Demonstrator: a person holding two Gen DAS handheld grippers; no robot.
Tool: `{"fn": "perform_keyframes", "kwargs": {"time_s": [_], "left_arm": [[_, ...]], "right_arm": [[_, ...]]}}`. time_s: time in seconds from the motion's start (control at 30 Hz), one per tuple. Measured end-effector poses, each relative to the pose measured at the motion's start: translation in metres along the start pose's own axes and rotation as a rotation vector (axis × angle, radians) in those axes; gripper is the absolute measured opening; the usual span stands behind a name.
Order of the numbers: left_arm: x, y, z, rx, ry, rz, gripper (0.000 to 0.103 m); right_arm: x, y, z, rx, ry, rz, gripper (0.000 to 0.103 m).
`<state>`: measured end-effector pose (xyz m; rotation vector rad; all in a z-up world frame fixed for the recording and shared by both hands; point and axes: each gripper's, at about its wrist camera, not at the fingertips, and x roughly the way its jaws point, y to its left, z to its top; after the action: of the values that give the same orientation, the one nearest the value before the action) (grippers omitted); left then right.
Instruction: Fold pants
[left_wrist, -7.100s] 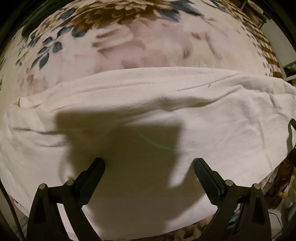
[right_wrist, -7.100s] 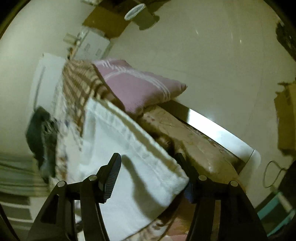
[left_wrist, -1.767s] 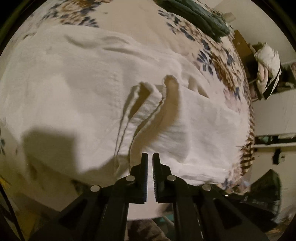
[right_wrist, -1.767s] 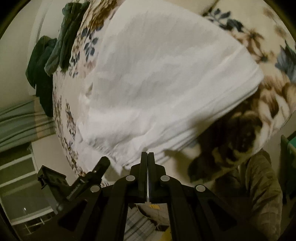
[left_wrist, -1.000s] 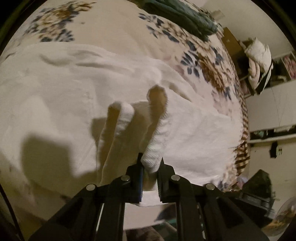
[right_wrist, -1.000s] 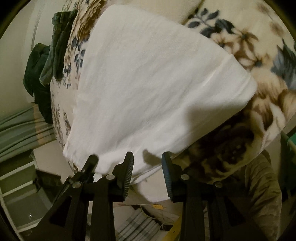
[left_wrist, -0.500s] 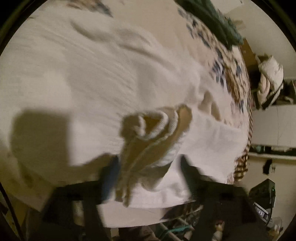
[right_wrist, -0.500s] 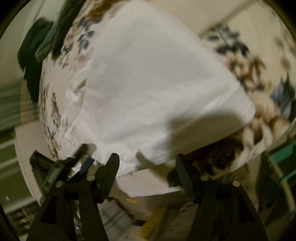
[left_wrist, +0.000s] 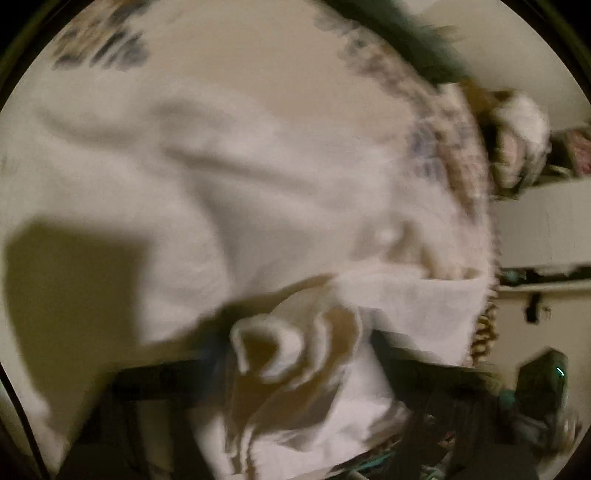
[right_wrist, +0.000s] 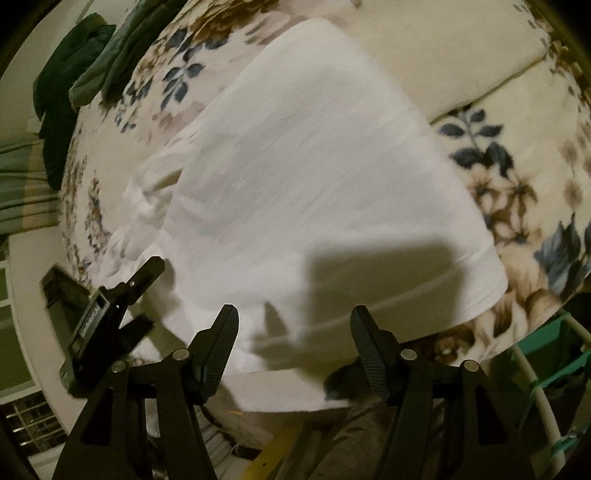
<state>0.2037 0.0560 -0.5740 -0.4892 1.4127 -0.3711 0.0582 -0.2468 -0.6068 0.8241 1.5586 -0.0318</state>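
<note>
The white pants (right_wrist: 314, 177) lie folded over on a floral blanket (right_wrist: 517, 192). My right gripper (right_wrist: 293, 343) is open and empty, hovering over the pants' near edge. My left gripper also shows in the right wrist view (right_wrist: 122, 302), at the pants' left end. The left wrist view is badly blurred: a bunched fold of white cloth (left_wrist: 295, 354) sits between my left gripper's dark fingers (left_wrist: 391, 350), which stand apart on either side of it. The rest of the pants (left_wrist: 240, 177) spread beyond.
Dark green clothes (right_wrist: 74, 74) lie at the blanket's far left. A cream pillow (right_wrist: 461, 48) lies at the far right. A teal and white rack (right_wrist: 546, 369) stands by the bed edge. Shelves with clutter (left_wrist: 524, 147) show at the right.
My right gripper has opened wider and let go of the pants' edge. My left gripper, shut on a fold a second ago, has spread its fingers and moved fast; the bunched cloth sits between them.
</note>
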Motion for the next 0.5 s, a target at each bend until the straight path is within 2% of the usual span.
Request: {"fn": "perform_keyframes", "kwargs": {"time_s": [0.07,0.13,0.17,0.23,0.27,0.33,0.37,0.43,0.47,0.5], "left_arm": [[-0.017,-0.007,0.003,0.039,-0.046,-0.016,0.026],[-0.032,-0.009,0.008,0.052,-0.107,0.003,0.026],[-0.031,-0.007,0.013,0.044,-0.112,0.011,0.027],[-0.018,0.008,0.022,-0.017,-0.071,0.022,0.035],[-0.012,0.017,0.023,-0.051,-0.045,0.013,0.041],[-0.014,0.024,0.020,-0.096,-0.035,-0.023,0.045],[-0.022,0.025,0.016,-0.113,-0.049,-0.030,0.051],[-0.046,0.025,0.003,-0.124,-0.131,0.009,0.093],[-0.062,0.024,-0.007,-0.128,-0.181,0.038,0.103],[-0.074,0.027,-0.016,-0.144,-0.215,0.045,0.103]], "right_arm": [[0.000,0.000,0.002,0.000,-0.007,-0.009,0.066],[-0.001,0.003,0.003,-0.012,-0.013,-0.010,0.066],[-0.001,0.005,0.003,-0.024,-0.014,-0.015,0.066],[0.000,0.008,0.003,-0.042,-0.010,-0.024,0.066],[0.000,0.010,0.003,-0.046,-0.003,-0.027,0.066],[0.001,0.013,0.002,-0.048,0.007,-0.025,0.066],[0.000,0.016,0.001,-0.053,0.010,-0.023,0.066],[-0.002,0.023,-0.001,-0.087,0.008,-0.026,0.068],[-0.003,0.031,-0.003,-0.116,0.001,-0.035,0.072],[-0.005,0.037,-0.004,-0.143,-0.007,-0.040,0.076]]}}
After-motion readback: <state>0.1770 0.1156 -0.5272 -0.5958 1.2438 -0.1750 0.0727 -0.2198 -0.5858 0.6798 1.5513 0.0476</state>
